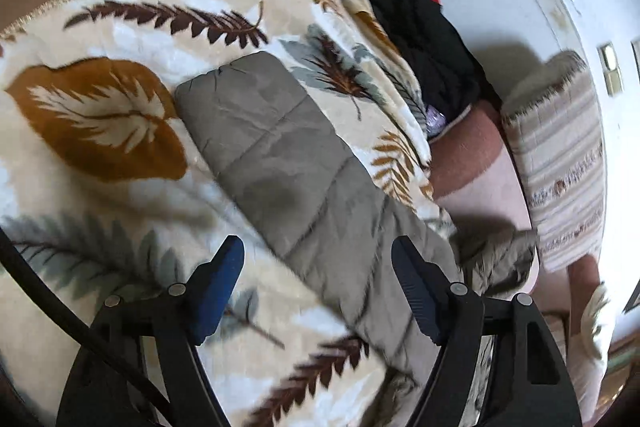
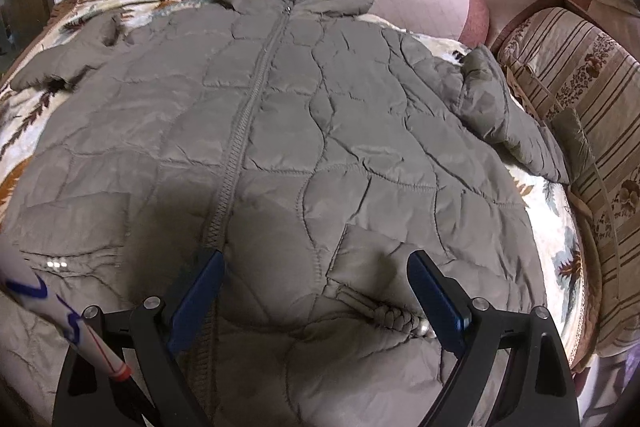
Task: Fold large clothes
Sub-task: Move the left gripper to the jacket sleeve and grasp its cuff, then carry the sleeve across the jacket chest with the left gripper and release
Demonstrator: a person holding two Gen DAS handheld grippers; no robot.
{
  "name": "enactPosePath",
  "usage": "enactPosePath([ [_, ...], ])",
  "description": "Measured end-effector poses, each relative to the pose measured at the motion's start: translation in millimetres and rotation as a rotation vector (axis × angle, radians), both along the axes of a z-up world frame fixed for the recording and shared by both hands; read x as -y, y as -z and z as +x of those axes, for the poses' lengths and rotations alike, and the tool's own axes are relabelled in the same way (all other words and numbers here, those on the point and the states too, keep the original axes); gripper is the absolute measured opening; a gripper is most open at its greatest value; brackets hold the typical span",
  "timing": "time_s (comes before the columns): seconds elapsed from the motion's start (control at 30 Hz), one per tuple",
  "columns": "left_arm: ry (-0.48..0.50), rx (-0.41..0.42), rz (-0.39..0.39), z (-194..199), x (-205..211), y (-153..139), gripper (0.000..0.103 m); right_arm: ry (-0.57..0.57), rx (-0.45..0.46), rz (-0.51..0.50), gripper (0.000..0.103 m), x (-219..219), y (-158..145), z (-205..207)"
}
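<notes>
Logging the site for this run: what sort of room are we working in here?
Most likely a home living room. The quilted hooded jacket lies spread on a leaf-print blanket over a sofa, with striped patterned cushions around it and a heap of other clothes by the white wall.

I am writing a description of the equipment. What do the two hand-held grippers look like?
Both look alike. The left hand-held gripper has black angular arms with silver pivot bolts and two dark blue ribbed pads; a black cable runs beside it. The right hand-held gripper has the same black frame and blue pads.
</notes>
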State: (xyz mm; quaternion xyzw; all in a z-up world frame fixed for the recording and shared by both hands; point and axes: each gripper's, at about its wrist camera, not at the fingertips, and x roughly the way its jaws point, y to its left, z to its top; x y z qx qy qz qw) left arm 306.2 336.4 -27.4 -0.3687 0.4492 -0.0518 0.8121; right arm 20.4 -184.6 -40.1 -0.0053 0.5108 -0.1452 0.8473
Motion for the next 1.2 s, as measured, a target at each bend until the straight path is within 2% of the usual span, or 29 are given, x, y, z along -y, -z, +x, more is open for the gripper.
enactPosePath([
  [0.13, -0.012, -0.020, -0.006, 24, 0, 17, 0.075, 0.002, -0.005, 0.006, 0.095, 3, 6, 8],
  [0.27, -0.005, -0.060, 0.024, 46, 4, 36, 0.076, -0.006, 0.001, -0.003, 0.095, 3, 8, 13],
  [0.37, -0.021, -0.065, 0.037, 53, 7, 48, 0.080, -0.007, 0.002, -0.006, 0.096, 3, 10, 16],
  [0.4, -0.025, -0.053, 0.053, 55, 12, 48, 0.086, -0.005, 0.002, -0.002, 0.096, 4, 11, 17],
  [0.47, -0.022, -0.042, 0.098, 57, 21, 46, 0.093, 0.002, 0.002, 0.007, 0.097, 5, 13, 18],
  [0.57, -0.018, -0.063, 0.228, 61, 39, 43, 0.093, 0.009, 0.003, 0.021, 0.097, 8, 16, 18],
  [0.63, -0.005, -0.083, 0.274, 61, 47, 39, 0.066, 0.005, 0.008, 0.016, 0.097, 8, 16, 18],
  [0.7, 0.003, -0.119, 0.249, 60, 50, 37, 0.020, -0.003, 0.016, 0.010, 0.097, 8, 14, 18],
  [0.77, 0.016, -0.114, 0.255, 54, 57, 24, 0.015, -0.007, 0.029, 0.007, 0.097, 7, 10, 17],
  [0.83, 0.052, -0.068, 0.279, 44, 74, 2, 0.013, -0.005, 0.053, 0.011, 0.096, 9, 4, 15],
  [0.97, 0.162, 0.036, 0.193, 14, 115, -40, 0.012, 0.011, 0.117, 0.030, 0.096, 17, -13, 7],
  [1.07, 0.280, 0.096, 0.176, -9, 171, -65, 0.012, 0.034, 0.147, 0.042, 0.096, 25, -23, 0],
  [1.2, 0.452, 0.144, 0.132, -44, 253, -72, 0.011, 0.064, 0.178, 0.053, 0.096, 35, -33, -16],
])
